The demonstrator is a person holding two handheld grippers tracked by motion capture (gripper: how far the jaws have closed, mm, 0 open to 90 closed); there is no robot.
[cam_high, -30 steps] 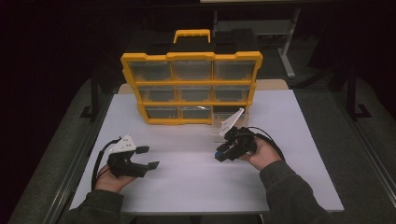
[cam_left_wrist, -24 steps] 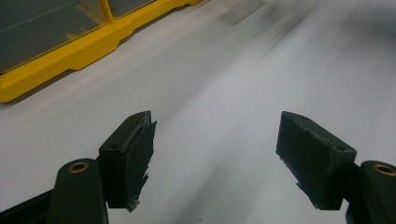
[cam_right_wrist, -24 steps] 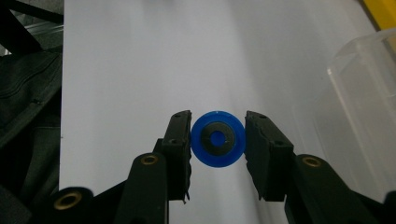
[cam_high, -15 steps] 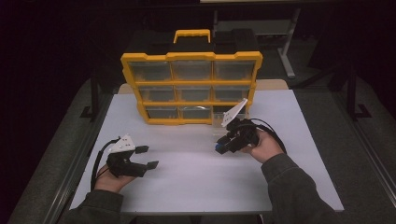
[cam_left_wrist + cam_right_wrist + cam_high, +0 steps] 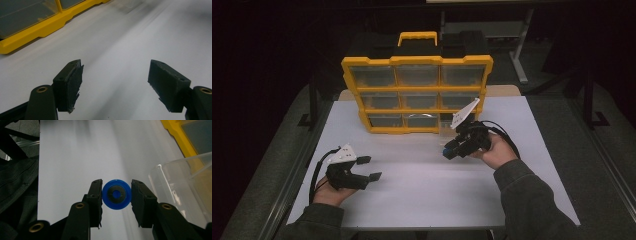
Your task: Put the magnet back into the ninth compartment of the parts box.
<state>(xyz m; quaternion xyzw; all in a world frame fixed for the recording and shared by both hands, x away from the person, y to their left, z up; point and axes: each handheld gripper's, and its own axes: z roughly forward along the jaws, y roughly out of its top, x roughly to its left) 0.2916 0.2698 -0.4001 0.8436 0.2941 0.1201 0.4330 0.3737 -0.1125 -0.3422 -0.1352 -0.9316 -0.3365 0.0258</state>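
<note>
Blue wheel (image 5: 116, 197), a small disc with a dark hub, sits clamped between the two jaws of the right gripper (image 5: 116, 196); we take this as the part being sorted at the yellow organizer case (image 5: 417, 92). We judge the work to be in its middle: the wheel is picked up and off the table, while its delivery is not yet done.

Reading from left to right in the high view, we first meet the left gripper (image 5: 371, 168), low over the white tabletop (image 5: 422, 185). In the left gripper view its jaws stand wide apart, with bare table between them and nothing touching either pad. The organizer's yellow base (image 5: 37, 30) lies well ahead of them and toward the left jaw's side.

Farther right, the right gripper (image 5: 451, 150) is held in the person's right hand (image 5: 494, 152), near the organizer's lower right corner. In the right gripper view its jaws are drawn in narrow, each pad pressing the wheel's rim on opposite sides, the disc facing the camera. A clear plastic bin (image 5: 183, 187), pulled out of the case, stands just beyond the right jaw's outer side, apart from the wheel.

What remains, in our judgement, is to carry the wheel over that bin, release it, and return the bin to its slot. Whether the bin already holds parts, we cannot tell.
</note>
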